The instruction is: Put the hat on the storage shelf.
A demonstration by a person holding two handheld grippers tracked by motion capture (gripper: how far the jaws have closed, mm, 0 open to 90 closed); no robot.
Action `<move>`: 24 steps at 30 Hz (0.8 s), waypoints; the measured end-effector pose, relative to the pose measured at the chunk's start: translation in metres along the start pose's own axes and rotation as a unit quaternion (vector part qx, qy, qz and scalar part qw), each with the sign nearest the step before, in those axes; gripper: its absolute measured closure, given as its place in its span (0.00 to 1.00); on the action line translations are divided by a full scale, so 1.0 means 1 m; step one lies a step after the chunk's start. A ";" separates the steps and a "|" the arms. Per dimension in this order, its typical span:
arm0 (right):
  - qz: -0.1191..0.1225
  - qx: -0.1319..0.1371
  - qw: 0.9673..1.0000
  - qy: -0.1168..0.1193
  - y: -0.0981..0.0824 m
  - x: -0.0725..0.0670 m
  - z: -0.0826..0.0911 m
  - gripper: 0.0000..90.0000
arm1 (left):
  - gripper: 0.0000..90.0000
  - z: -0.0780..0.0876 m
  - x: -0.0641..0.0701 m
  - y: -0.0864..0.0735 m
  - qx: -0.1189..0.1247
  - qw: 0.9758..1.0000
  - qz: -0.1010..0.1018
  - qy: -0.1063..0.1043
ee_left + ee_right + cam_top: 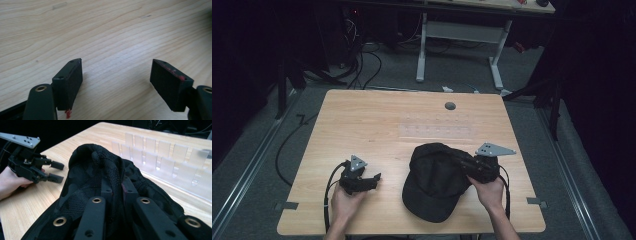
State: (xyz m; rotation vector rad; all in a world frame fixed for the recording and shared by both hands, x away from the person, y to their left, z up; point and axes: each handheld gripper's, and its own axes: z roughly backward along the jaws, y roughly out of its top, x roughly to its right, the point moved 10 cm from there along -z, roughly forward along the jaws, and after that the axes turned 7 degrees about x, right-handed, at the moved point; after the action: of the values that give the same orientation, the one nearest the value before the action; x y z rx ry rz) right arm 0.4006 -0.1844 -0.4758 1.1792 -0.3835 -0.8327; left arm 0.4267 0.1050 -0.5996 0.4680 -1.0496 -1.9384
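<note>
A black cap (432,185) with mesh panels lies on the wooden table (362,125) at the front, right of centre. My right gripper (462,161) comes in from the right and is shut on a fold of the cap's crown (95,167). The pinched cloth bunches up between its jaws, right gripper (117,191). My left gripper (376,178) rests in a hand at the front left, a short way left of the cap. Its jaws stand wide apart over bare wood, left gripper (116,72), nothing between them. Across the cap I see that left gripper (57,171) facing this way.
A clear plastic rack (437,131) with upright dividers (160,155) lies flat just behind the cap. A grey cable grommet (450,106) sits near the table's far edge. Another desk's white legs (422,50) and cables stand on the floor beyond.
</note>
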 end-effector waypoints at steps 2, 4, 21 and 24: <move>0.002 0.002 1.000 0.001 0.004 0.000 0.002 0.93 | 0.30 0.002 0.005 0.002 0.005 1.000 -0.003 -0.012; 0.006 0.005 1.000 0.001 0.008 -0.001 0.003 0.93 | 0.30 0.006 0.010 0.006 0.011 1.000 -0.003 -0.028; 0.017 0.016 1.000 0.011 0.021 -0.003 0.004 0.93 | 0.26 0.027 0.066 0.041 0.021 0.984 -0.002 -0.179; 0.018 0.016 1.000 0.012 0.021 -0.004 0.003 0.93 | 0.24 0.027 0.074 0.044 0.014 0.981 -0.008 -0.196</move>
State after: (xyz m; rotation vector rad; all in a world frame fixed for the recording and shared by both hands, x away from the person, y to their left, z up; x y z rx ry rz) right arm 0.4039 -0.1809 -0.4542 1.2077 -0.3989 -0.7836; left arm 0.3895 0.0448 -0.5431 0.1084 -1.3239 -2.0807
